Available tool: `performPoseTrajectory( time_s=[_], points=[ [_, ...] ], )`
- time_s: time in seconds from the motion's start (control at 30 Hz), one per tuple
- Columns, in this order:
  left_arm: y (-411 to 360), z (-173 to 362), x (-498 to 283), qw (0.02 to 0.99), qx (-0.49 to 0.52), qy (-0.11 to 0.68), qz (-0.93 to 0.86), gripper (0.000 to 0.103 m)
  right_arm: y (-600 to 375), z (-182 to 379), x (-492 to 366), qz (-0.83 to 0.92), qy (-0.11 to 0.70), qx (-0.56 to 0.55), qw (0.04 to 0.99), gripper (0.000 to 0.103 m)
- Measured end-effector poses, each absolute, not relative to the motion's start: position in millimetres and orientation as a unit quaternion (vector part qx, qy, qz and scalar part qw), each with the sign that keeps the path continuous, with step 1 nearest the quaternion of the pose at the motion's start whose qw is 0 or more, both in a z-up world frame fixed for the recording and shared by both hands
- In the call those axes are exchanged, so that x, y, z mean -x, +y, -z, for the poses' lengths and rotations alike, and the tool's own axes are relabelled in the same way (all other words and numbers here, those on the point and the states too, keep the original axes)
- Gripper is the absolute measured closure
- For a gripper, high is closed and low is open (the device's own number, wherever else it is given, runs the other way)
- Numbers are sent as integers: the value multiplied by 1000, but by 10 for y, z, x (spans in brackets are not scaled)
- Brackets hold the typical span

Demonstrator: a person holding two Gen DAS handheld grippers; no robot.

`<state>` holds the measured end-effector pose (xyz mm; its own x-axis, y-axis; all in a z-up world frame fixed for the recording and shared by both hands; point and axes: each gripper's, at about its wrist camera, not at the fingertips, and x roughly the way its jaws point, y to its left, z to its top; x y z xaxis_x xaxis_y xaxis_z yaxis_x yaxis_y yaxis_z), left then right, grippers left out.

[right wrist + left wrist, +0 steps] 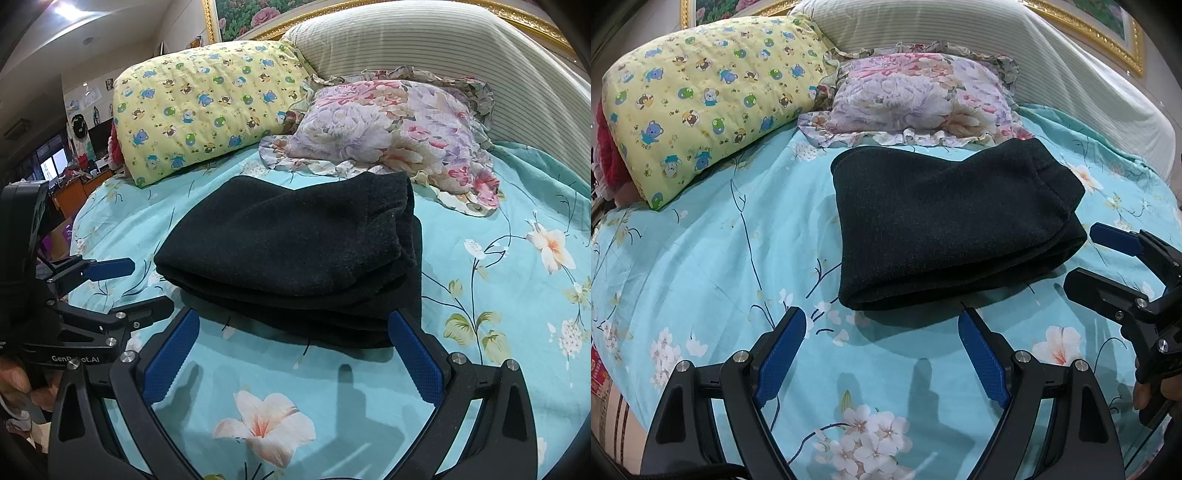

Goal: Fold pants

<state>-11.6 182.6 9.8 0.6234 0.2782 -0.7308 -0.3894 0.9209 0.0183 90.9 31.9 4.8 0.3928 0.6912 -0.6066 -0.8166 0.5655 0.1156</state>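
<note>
Left hand-held gripper [882, 317] spread, empty; folded pants [945, 236] just ahead.

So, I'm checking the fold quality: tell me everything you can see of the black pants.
The black pants look like thick, fuzzy knit. They lie folded into a compact stack of several layers, flat on the turquoise floral bedsheet, their far edge beside the floral pillow. Both hand-held grippers are open and off them.

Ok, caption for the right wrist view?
Folded black pants on the floral bedsheet, right gripper open just short of them, holding nothing.
</note>
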Motion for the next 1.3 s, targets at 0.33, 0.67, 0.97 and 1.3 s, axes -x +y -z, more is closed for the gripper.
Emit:
performPoseTrajectory(
  time_s=[0.33,0.67,0.97,1.3],
  points=[
    [1851,-125,121,899,68,389,-190,18,315,-102,-926,-453,306,93,832,1],
    [1877,-178,110,902,74,378,-194,18,318,-140,-937,-453,304,91,833,1],
    [1944,-253,47,903,77,374,-198,18,306,-202,-985,-451,303,81,835,1],
    [1903,-282,0,903,76,375,-196,18,279,-220,-997,-451,302,72,837,1]
  ],
)
